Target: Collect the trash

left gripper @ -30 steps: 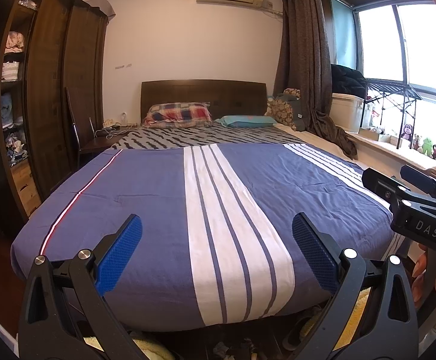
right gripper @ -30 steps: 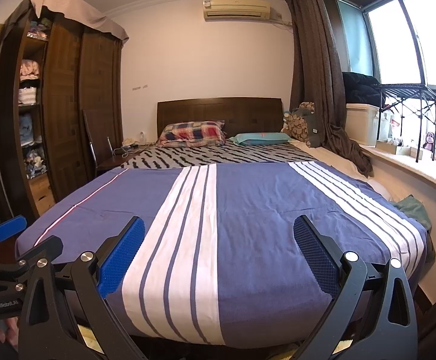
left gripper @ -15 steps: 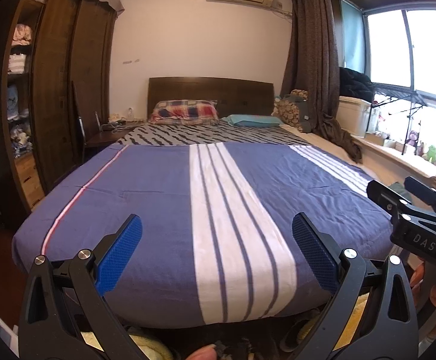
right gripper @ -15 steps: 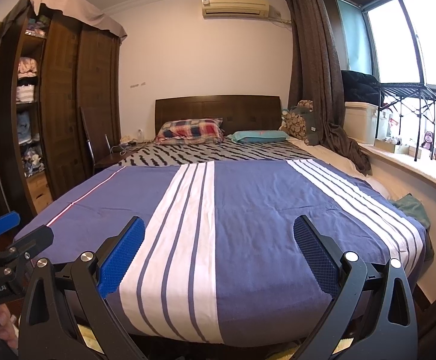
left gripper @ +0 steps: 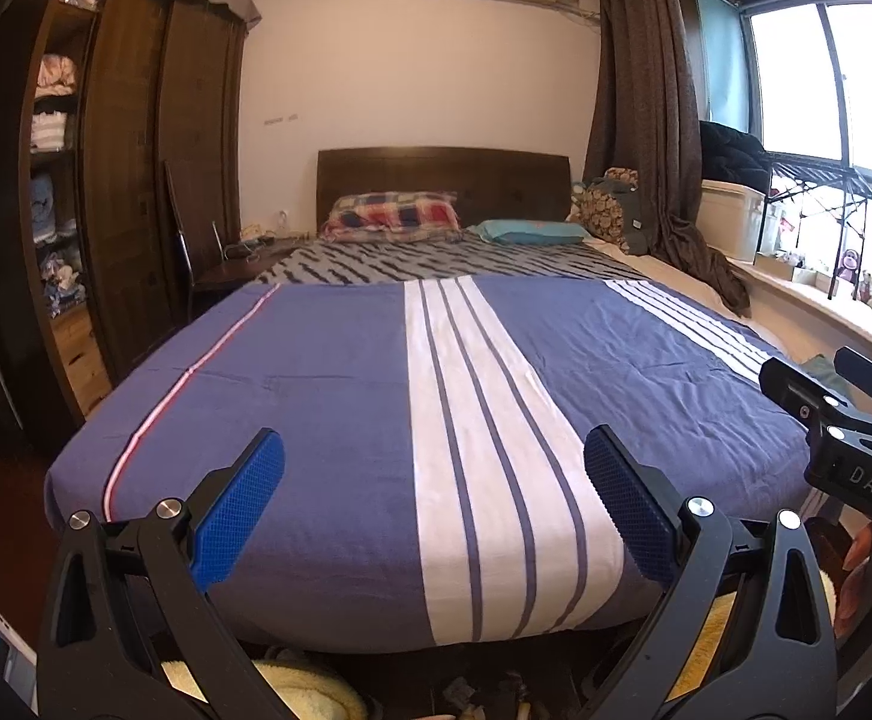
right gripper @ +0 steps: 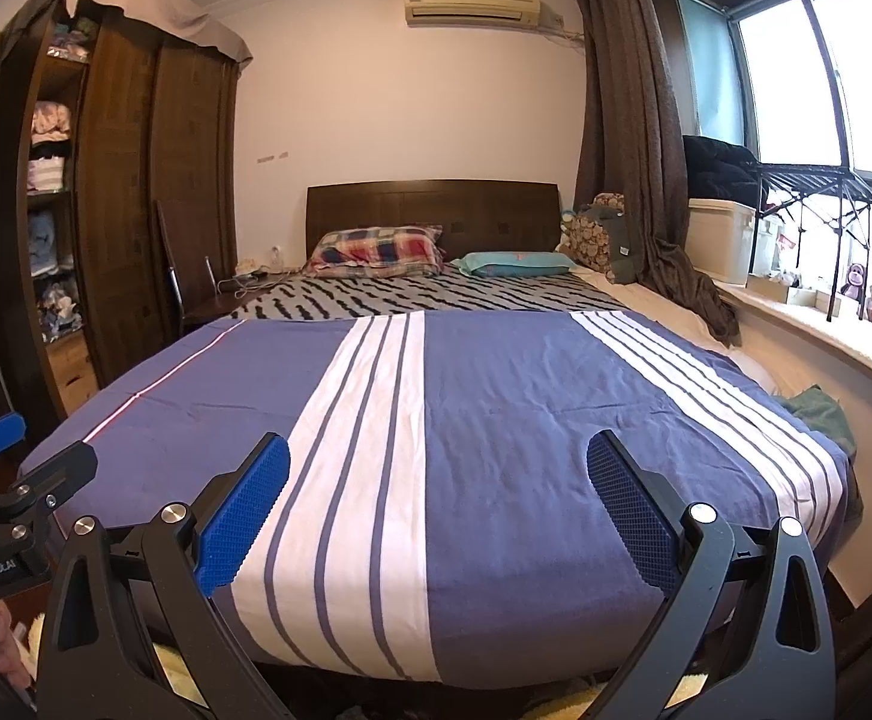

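Note:
My left gripper (left gripper: 434,510) is open and empty, held at the foot of a bed with a blue and white striped cover (left gripper: 328,396). My right gripper (right gripper: 438,510) is open and empty too, beside it over the same cover (right gripper: 526,420). Each gripper shows at the edge of the other's view: the right one in the left wrist view (left gripper: 844,420), the left one in the right wrist view (right gripper: 10,480). No trash shows on the bed. Small dark bits lie on the floor under the bed's foot (left gripper: 466,693), too dim to name.
A dark wardrobe with shelves of clothes (left gripper: 106,180) stands left, with a chair (left gripper: 196,264) beside the bed. Pillows (left gripper: 394,216) lie at the headboard. A window ledge with boxes and toys (right gripper: 826,300) runs right. A green cloth (right gripper: 820,414) lies by the bed's right edge.
Both views have tilted slightly, so the bed sits a little lower in the left view. Both grippers stay open and empty.

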